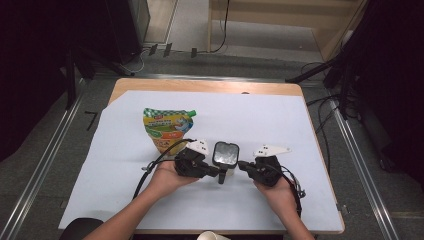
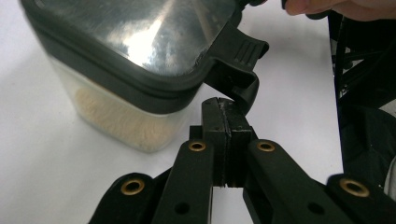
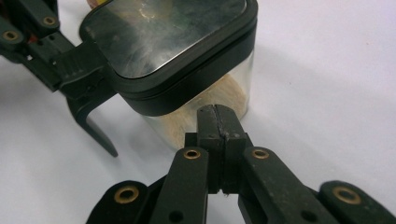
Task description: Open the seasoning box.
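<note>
A clear square container (image 1: 226, 154) with a black-rimmed shiny lid (image 2: 140, 32) stands on the white sheet and holds something pale (image 2: 121, 119). My left gripper (image 1: 220, 173) is shut with nothing between its jaws. Its tips (image 2: 225, 106) sit just under the lid's black latch flap (image 2: 238, 60), which sticks out from the rim. My right gripper (image 1: 240, 164) is also shut and empty. Its tips (image 3: 217, 113) are against the container's clear side wall (image 3: 233, 93), below the lid rim. The latch (image 3: 81, 77) hangs off the far side.
A green and orange spout pouch (image 1: 167, 129) lies just behind and left of the container. A white sheet (image 1: 260, 120) covers the wooden table (image 1: 200, 86). A paper cup (image 1: 212, 236) stands at the near edge. Cables trail from both grippers.
</note>
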The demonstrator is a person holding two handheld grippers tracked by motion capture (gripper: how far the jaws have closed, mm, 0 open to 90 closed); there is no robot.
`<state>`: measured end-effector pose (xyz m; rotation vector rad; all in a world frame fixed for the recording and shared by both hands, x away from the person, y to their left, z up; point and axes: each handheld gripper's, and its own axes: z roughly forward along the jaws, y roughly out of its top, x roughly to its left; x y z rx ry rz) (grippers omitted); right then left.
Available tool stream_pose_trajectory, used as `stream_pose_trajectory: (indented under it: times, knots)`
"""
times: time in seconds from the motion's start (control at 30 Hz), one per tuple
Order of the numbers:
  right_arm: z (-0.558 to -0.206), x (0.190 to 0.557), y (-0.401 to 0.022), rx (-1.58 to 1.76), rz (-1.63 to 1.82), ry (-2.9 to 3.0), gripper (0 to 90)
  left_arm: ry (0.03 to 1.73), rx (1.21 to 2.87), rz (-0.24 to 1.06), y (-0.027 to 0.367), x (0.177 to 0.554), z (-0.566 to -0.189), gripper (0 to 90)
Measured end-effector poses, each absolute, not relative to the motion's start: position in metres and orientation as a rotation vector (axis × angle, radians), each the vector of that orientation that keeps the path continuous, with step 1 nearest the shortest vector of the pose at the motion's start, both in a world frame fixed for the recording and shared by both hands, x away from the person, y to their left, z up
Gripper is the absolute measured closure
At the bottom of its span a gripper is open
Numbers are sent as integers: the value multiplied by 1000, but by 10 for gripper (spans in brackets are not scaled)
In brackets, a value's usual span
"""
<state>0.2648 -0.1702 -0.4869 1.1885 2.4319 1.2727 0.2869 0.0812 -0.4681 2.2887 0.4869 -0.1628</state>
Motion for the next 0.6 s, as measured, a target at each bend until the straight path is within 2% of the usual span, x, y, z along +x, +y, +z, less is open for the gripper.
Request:
stream_pose_trajectory:
  times: [0.33,0.6]
  knots:
    - [-491,272,-164,1214,1282,2413,900,458,2286,-204,68,282,-472,900]
    - [-480,259,-167,1190,1298,2393,900,449,2297,-204,84,283,-462,892]
